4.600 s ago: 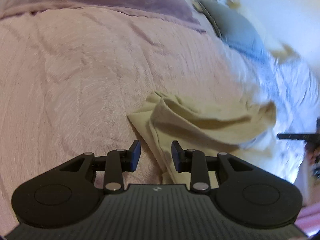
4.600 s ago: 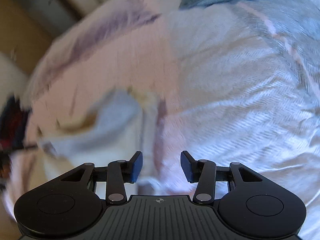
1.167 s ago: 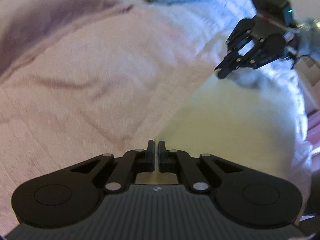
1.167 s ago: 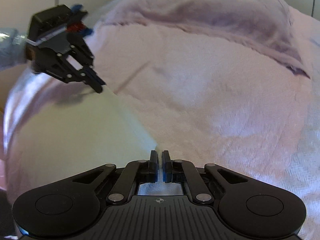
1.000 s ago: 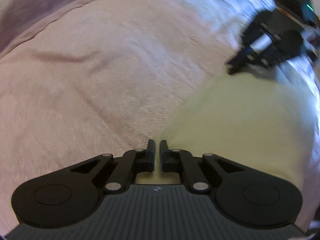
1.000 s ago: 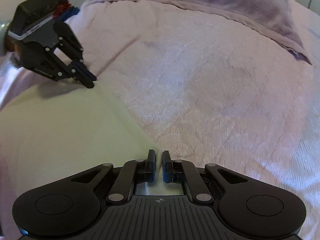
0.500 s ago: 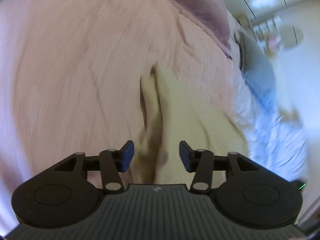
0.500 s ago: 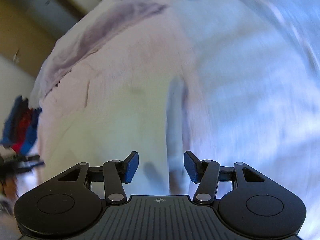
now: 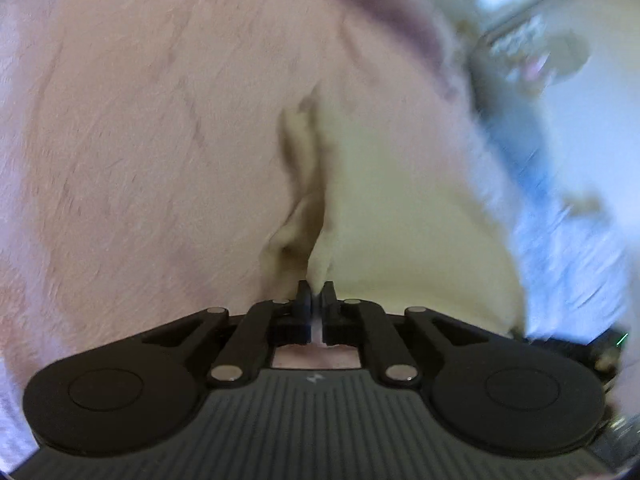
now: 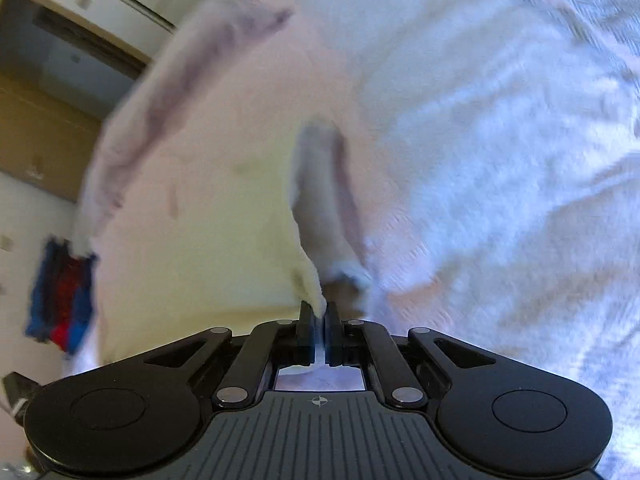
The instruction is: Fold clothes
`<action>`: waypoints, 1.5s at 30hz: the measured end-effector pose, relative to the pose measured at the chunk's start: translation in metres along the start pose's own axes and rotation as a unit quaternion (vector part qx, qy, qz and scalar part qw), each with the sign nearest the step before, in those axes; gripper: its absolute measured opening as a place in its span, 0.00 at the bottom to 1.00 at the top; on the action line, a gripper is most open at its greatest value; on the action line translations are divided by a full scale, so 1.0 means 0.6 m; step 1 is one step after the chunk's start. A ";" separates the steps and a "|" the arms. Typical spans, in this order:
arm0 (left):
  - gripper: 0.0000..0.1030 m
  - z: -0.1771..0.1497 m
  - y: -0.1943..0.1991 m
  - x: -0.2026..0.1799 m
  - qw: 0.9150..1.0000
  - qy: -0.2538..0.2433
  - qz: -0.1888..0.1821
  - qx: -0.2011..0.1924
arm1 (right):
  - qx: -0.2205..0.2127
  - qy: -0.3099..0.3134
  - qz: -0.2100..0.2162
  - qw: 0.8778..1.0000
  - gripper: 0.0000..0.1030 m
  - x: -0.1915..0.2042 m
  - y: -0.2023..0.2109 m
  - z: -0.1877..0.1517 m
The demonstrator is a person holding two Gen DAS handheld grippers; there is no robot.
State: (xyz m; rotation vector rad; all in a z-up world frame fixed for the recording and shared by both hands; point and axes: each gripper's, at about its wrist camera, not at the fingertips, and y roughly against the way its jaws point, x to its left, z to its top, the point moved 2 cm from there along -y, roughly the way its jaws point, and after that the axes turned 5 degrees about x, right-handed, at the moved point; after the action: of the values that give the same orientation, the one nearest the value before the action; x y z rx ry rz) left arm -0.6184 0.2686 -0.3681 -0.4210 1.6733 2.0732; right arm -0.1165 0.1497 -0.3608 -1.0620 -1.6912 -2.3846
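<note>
On pink blanket (image 9: pixel 140 152), cream garment (image 9: pixel 400 208) lies spread, one edge doubled into narrow fold – folding begun, not finished. Left gripper (image 9: pixel 315 300) has just closed, pinching cream edge; right gripper (image 10: pixel 319 318) likewise just closed on opposite edge of cream garment (image 10: pixel 192 256). Judged left: carry pinched edges across, flatten, further folds. Containers – none visible, nothing to report

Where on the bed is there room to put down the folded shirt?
Free: the wide pink blanket left of the cream garment, and the white bedding on its other side. Crowded: the middle, where the left gripper and right gripper pinch the garment.
</note>
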 end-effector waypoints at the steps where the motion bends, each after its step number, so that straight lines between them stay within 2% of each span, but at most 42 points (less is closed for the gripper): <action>1: 0.08 0.001 -0.002 -0.005 1.000 -0.002 0.015 0.001 | 0.013 0.002 -0.014 1.000 0.02 0.004 -0.013 -0.002; 2: 0.09 0.004 0.002 -0.010 1.000 -0.003 0.023 -0.002 | 0.019 0.003 -0.021 1.000 0.02 0.009 -0.020 -0.001; 3: 0.15 0.006 0.005 -0.016 1.000 -0.004 0.031 -0.005 | 0.015 0.007 -0.028 0.999 0.05 0.015 -0.018 -0.001; 5: 0.21 0.015 0.031 -0.027 0.999 -0.006 0.048 -0.025 | -0.007 0.024 -0.042 0.999 0.17 0.033 0.004 0.004; 7: 0.21 0.027 0.057 -0.037 0.997 -0.008 0.058 -0.048 | -0.040 0.046 -0.067 0.996 0.41 0.052 0.034 0.008; 8: 0.22 0.036 0.066 -0.043 0.997 -0.008 0.057 -0.057 | -0.057 0.053 -0.073 0.994 0.44 0.059 0.046 0.012; 10: 0.35 0.061 0.067 -0.052 0.997 -0.009 0.045 -0.067 | -0.093 0.058 -0.068 0.992 0.44 0.066 0.063 0.026; 12: 0.43 0.090 0.046 -0.057 0.997 -0.016 0.030 -0.066 | -0.105 0.047 -0.056 0.992 0.45 0.067 0.047 0.046; 14: 0.43 0.115 0.004 -0.058 0.998 -0.016 0.022 -0.055 | -0.107 0.030 -0.043 0.993 0.45 0.065 0.015 0.068; 15: 0.34 0.123 -0.016 -0.055 0.999 -0.010 0.020 -0.049 | -0.107 0.021 -0.036 0.993 0.44 0.064 -0.001 0.079; 16: 0.05 0.130 -0.034 -0.051 0.999 -0.003 0.017 -0.045 | -0.110 0.011 -0.026 0.994 0.41 0.060 -0.013 0.088; 17: 0.03 0.134 -0.046 -0.048 0.999 -0.002 0.014 -0.044 | -0.115 -0.002 -0.010 0.993 0.23 0.050 -0.019 0.094; 18: 0.00 0.136 -0.052 -0.048 0.999 -0.008 0.014 -0.047 | -0.119 -0.014 0.001 0.993 0.01 0.043 -0.024 0.099; 21: 0.00 0.123 -0.041 -0.045 0.996 -0.047 0.021 -0.078 | -0.135 -0.002 -0.007 0.991 0.01 0.042 -0.016 0.101; 24: 0.03 0.110 -0.056 -0.019 0.996 -0.027 0.037 -0.072 | -0.124 0.003 -0.022 0.992 0.01 0.033 -0.032 0.093; 27: 0.04 0.113 -0.062 -0.031 0.995 -0.042 0.060 -0.062 | -0.104 0.008 -0.033 0.994 0.02 0.036 -0.044 0.101; 29: 0.05 0.133 -0.053 -0.047 0.995 -0.052 0.056 -0.061 | -0.112 0.011 -0.023 0.993 0.07 0.045 -0.028 0.116; 30: 0.13 0.148 -0.051 -0.050 0.995 -0.048 0.052 -0.065 | -0.117 0.011 -0.016 0.993 0.17 0.049 -0.021 0.125; 31: 0.24 0.163 -0.050 -0.050 0.996 -0.041 0.046 -0.069 | -0.121 0.011 -0.012 0.993 0.36 0.051 -0.018 0.135; 33: 0.32 0.194 -0.052 -0.051 0.996 -0.028 0.039 -0.076 | -0.125 0.009 -0.011 0.992 0.51 0.049 -0.026 0.162; 36: 0.35 0.238 -0.083 -0.050 0.997 -0.021 0.034 -0.071 | -0.118 0.003 -0.005 0.993 0.51 0.042 -0.054 0.206; 38: 0.25 0.254 -0.114 -0.047 0.998 -0.020 0.025 -0.057 | -0.106 -0.006 -0.002 0.994 0.51 0.036 -0.080 0.225; 39: 0.02 0.256 -0.121 -0.048 0.998 -0.027 0.025 -0.057 | -0.100 -0.006 0.005 0.995 0.32 0.034 -0.093 0.232; 40: 0.01 0.255 -0.123 -0.048 0.997 -0.039 0.027 -0.060 | -0.100 0.000 0.010 0.995 0.03 0.035 -0.101 0.236; 43: 0.02 0.249 -0.126 -0.046 0.994 -0.069 0.034 -0.075 | -0.118 0.034 -0.003 0.992 0.03 0.042 -0.099 0.235; 45: 0.04 0.239 -0.128 -0.032 0.993 -0.072 0.044 -0.077 | -0.123 0.037 -0.015 0.992 0.03 0.035 -0.101 0.229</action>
State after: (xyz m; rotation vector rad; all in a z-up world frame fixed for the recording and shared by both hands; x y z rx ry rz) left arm -0.5567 0.4189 -0.3914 -0.2423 1.4783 2.2485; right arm -0.0871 0.2978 -0.3751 -0.9644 -1.4270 -2.6701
